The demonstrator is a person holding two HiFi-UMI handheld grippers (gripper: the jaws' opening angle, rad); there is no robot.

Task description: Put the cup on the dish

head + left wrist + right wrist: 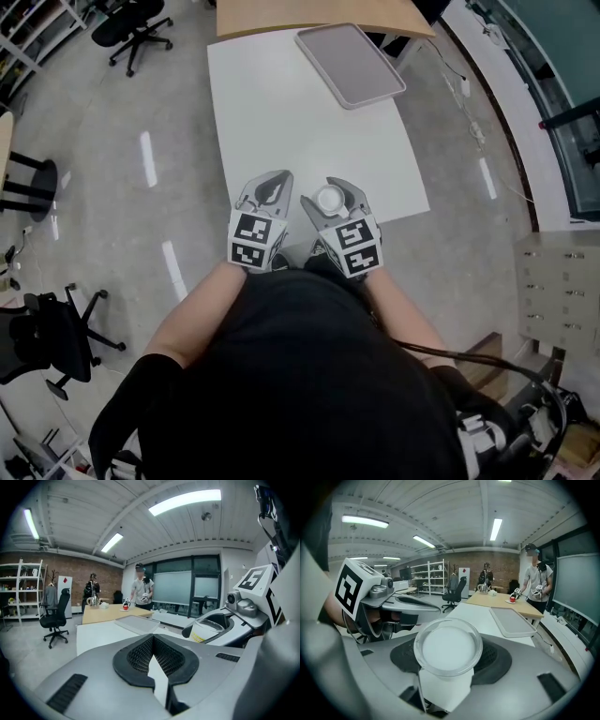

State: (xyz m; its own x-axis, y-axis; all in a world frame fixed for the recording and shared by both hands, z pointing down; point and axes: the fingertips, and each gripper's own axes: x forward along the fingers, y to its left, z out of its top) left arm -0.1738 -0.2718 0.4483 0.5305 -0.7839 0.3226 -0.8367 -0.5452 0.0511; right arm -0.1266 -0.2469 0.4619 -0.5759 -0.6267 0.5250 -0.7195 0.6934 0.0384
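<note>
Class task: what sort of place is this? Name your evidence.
Likely an open office or lab workspace: a wheeled office chair, white shelving by a brick wall, and long ceiling lights.

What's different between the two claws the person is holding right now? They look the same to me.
The right claw is clamped round a clear cup, while the left claw grips nothing. The left claw's jaws meet at their tips, whereas the right claw's are kept apart by the cup. Both are held side by side over the near edge of the white table, and each carries a marker cube.
</note>
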